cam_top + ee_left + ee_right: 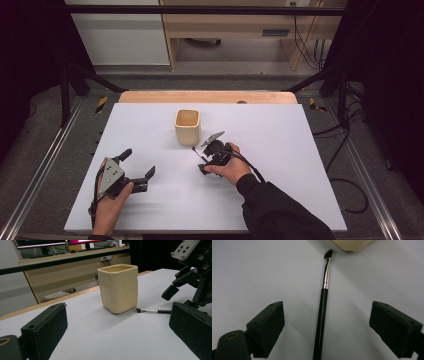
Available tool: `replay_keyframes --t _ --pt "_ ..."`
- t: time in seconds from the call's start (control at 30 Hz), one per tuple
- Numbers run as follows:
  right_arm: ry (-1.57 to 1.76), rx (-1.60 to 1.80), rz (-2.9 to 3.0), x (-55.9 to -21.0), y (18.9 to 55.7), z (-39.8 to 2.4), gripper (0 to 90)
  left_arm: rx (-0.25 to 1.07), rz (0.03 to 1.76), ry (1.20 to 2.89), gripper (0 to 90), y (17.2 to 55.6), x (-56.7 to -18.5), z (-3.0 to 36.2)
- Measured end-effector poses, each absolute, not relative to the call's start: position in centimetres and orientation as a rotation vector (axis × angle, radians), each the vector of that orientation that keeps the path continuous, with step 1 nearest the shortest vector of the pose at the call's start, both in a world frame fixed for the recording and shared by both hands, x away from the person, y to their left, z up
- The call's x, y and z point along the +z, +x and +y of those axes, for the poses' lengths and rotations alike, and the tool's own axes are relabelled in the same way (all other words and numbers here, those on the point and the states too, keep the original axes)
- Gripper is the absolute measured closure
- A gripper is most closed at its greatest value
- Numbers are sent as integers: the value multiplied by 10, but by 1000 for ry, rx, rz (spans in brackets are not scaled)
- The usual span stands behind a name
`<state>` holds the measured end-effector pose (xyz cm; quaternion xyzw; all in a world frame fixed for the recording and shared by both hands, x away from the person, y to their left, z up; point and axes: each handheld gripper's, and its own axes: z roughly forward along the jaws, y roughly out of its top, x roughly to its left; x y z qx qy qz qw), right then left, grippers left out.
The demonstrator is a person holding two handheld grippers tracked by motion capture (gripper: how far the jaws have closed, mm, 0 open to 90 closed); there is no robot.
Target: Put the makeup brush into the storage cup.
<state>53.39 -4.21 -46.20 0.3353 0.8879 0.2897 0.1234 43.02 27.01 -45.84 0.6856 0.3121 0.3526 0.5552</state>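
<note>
Two grippers are in play, and both stand with jaws spread wide and nothing between them. My right gripper (206, 161) is lowered over the makeup brush (322, 315), which lies flat on the white table (300, 165). In the right gripper view the black handle runs straight up the middle of the gap, with clear table showing between it and each jaw. The silver ferrule and dark bristle tip point toward the cream cup (187, 126), and the tip lies just beside the foot of the cup, possibly touching it; I cannot tell which.

My left gripper (136, 169) rests well apart from the brush, to the left on the table, aimed toward the cup. The left gripper view shows the cup standing upright with its mouth open and the brush lying at its base.

Step in hand, as I judge it: the approach to grasp the brush, not yet closed.

Next move calls for:
1. Lowering the right jaws until they straddle the handle at table level.
2. Closing on the black handle below the ferrule.
3. Lifting clear without nudging the cup.

Risk: a thin round handle may roll aside if one jaw meets it first.
</note>
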Motion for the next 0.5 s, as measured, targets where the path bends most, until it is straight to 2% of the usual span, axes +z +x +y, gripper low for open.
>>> replay_keyframes --t 0.07,0.13,0.23,0.27,0.33,0.43,0.5 --pt "978 845 2594 -461 534 -42 218 833 736 1620 16 430 -458 270" --pt "964 847 2606 -461 533 -42 316 832 736 1620 16 430 -458 270" --pt "962 848 2611 -461 532 -41 364 833 736 1621 16 430 -458 270" --pt "960 844 2613 -461 532 -41 415 836 737 1619 17 430 -458 270" --pt "966 844 2612 -460 532 -41 438 837 738 1617 18 430 -458 270" --pt "968 851 2621 -459 531 -42 524 837 739 1616 18 430 -458 271" --pt "968 850 2621 -459 531 -42 540 837 738 1617 18 430 -458 271"
